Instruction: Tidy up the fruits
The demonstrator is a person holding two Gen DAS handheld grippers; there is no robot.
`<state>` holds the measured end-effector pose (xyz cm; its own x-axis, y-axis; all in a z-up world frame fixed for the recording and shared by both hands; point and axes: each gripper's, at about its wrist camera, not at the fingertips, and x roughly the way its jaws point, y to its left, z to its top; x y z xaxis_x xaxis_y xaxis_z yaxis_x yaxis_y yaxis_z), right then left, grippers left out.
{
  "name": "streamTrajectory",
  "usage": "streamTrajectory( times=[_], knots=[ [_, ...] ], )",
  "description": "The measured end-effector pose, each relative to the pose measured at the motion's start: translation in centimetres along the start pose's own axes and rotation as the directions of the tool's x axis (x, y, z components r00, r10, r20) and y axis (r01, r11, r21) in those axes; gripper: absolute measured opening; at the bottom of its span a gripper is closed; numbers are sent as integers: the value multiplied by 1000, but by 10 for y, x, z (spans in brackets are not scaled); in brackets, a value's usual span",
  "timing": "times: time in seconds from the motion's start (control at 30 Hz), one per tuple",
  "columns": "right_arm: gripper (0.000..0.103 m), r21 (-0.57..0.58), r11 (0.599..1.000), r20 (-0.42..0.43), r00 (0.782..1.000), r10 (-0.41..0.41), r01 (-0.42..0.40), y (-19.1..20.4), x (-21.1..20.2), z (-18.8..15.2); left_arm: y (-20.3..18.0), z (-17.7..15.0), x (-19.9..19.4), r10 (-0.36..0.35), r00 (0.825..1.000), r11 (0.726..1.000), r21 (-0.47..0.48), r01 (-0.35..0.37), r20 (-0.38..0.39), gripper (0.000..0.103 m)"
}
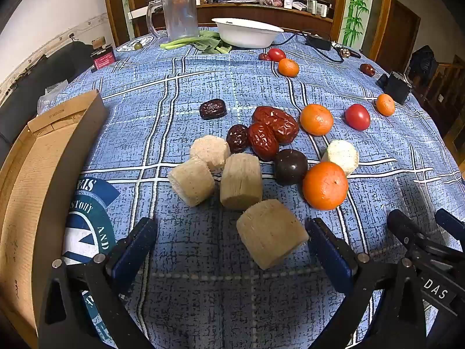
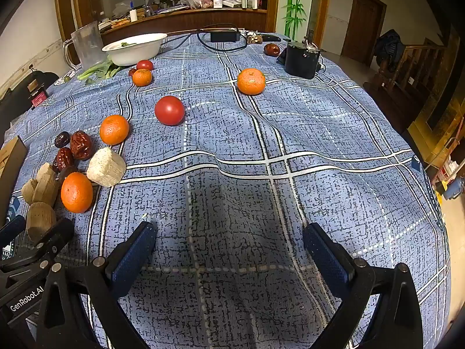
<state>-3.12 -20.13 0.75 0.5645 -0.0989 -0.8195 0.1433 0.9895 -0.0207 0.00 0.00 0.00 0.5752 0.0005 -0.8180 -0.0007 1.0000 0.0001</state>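
Left wrist view: fruit is seen scattered over the table point(image 1: 203, 290); the cardboard box point(image 1: 26, 192) at its left edge appears unfilled. Both grippers' jaws are spread, empty.

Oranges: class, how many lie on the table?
4. One orange near the pale sugarcane pieces, one beside the dates, one near the white bowl, one alone mid-table.

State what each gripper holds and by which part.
Nothing is held. The left gripper stands open around a beige chunk without touching; the right gripper is open over cloth.
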Motion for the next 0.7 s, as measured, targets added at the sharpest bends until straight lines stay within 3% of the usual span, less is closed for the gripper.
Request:
streamTrajectory(
  times=[0.7],
  knots=[
    [102,1,1000,0,1000,1,-1,3,0,0,0,0,0,0,1000,1000,0,0,0,103]
  ],
)
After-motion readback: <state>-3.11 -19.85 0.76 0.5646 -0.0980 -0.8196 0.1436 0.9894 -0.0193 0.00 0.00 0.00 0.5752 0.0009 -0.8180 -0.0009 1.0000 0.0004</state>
